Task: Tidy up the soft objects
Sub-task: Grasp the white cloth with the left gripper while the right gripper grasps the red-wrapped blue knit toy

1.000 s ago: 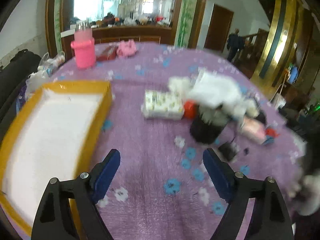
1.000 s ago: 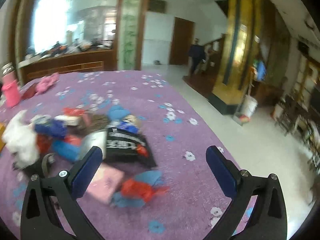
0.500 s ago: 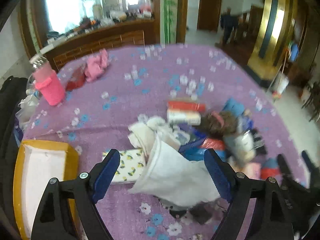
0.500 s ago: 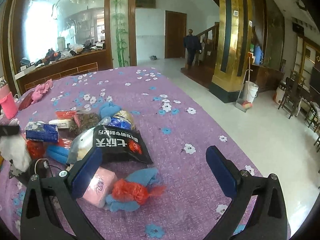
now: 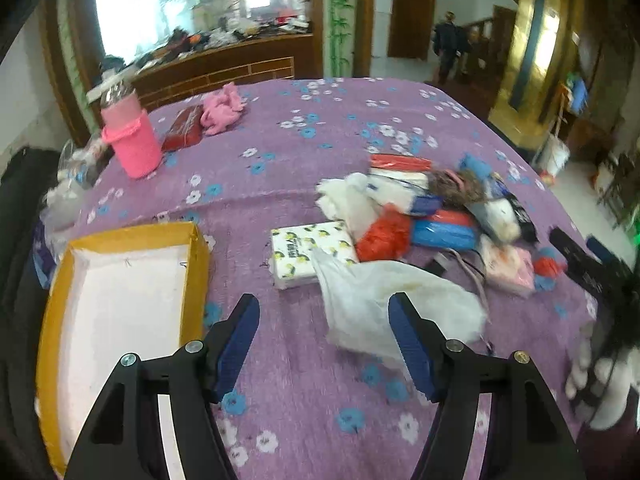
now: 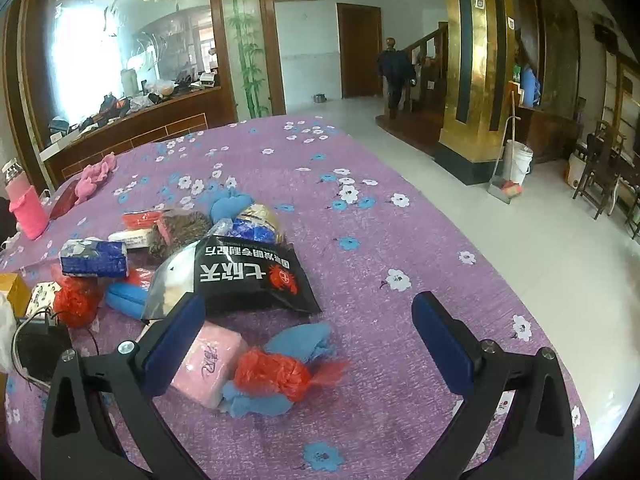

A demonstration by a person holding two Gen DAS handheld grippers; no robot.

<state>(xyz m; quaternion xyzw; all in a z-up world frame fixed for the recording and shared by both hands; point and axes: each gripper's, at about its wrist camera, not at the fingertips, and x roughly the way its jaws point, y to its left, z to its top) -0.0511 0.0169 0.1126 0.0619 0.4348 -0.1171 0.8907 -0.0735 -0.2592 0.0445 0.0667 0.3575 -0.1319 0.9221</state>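
Tablecloth [image 5: 312, 148], purple with flowers, is bare across the far half of the table and along the right edge in the right wrist view. Left hand-held gripper [image 5: 324, 320] spread wide, empty, over bare cloth between yellow tray [image 5: 198, 264] and white plastic bag [image 5: 384, 300]. Right hand-held gripper [image 6: 308, 332] spread wide, empty, over pink tissue pack [image 6: 208, 364] and red-and-blue cloth bundle [image 6: 276, 376]. Soft-object pile [image 6: 168, 248] mid-table; black snack bag [image 6: 244, 276] on top. Pink bottle [image 5: 130, 140] far left.

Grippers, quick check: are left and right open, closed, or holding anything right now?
Left gripper: open, holding nothing; a white plastic bag lies ahead.
Right gripper: open, holding nothing, above the red and blue bundle.
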